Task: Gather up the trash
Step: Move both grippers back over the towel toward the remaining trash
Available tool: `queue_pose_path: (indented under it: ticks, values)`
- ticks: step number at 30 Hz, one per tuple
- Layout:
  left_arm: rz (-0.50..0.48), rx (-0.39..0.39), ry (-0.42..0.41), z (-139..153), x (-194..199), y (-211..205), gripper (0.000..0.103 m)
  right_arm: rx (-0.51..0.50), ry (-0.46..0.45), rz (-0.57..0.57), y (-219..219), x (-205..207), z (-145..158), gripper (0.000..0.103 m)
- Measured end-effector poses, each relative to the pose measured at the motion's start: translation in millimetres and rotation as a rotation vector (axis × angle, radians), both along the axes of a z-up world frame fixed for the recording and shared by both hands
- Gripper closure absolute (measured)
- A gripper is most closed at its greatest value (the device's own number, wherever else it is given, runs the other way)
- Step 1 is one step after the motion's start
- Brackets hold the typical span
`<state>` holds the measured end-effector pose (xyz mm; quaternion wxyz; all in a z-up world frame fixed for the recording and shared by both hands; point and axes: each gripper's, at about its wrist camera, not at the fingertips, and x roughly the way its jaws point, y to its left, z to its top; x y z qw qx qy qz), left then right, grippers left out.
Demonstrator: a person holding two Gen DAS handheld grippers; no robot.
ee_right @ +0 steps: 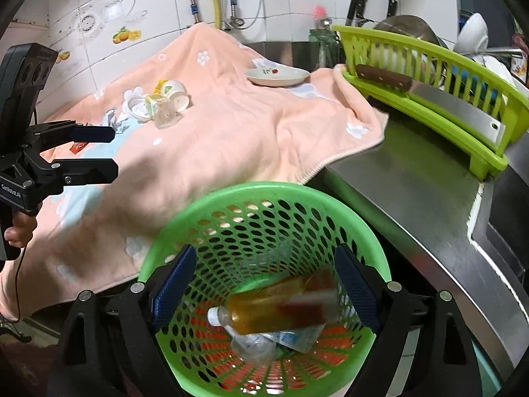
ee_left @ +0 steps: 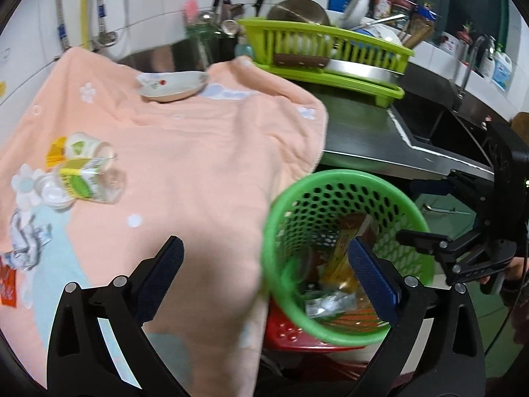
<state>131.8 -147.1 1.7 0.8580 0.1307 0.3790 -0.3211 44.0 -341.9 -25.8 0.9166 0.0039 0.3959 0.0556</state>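
My right tool (ee_right: 264, 292) hangs with its jaws spread wide and empty over the green basket (ee_right: 211, 205), where an amber bottle (ee_right: 281, 307) lies blurred across the bottom on top of wrappers and a clear bottle. My left tool (ee_left: 264, 279) is just as wide and just as empty, half over the basket's rim and half over the pink towel (ee_left: 198, 152) that covers the counter. What is left to collect sits toward the towel's far left edge: 2 small cups with yellow-green labels (ee_left: 86, 165) tipped on their sides, touching, their long axes running roughly left to right, with a crumpled wrapper (ee_left: 26, 241) and an orange packet (ee_left: 8, 286) nearer the front left corner. All of it lies to the left of both tools, well apart from the basket, so I judge the left tool the nearer one for the next pickup. A plate (ee_left: 172, 84) rests at the towel's back edge.
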Motion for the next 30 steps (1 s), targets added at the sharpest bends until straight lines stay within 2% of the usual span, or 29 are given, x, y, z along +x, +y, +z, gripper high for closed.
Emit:
queue_pose_path:
  ticks: [13, 25, 30]
  values:
    - [0.161, 0.022, -0.022, 9, 19, 73, 0.005, 0.029, 0.011, 0.109, 38, 44, 6, 0.021]
    - [0.350, 0.036, -0.044, 24, 52, 164, 0.005, 0.046, 0.039, 0.279, 110, 126, 16, 0.021]
    - [0.400, 0.043, -0.022, 28, 70, 196, 0.005, 0.046, 0.036, 0.335, 139, 160, 22, 0.021]
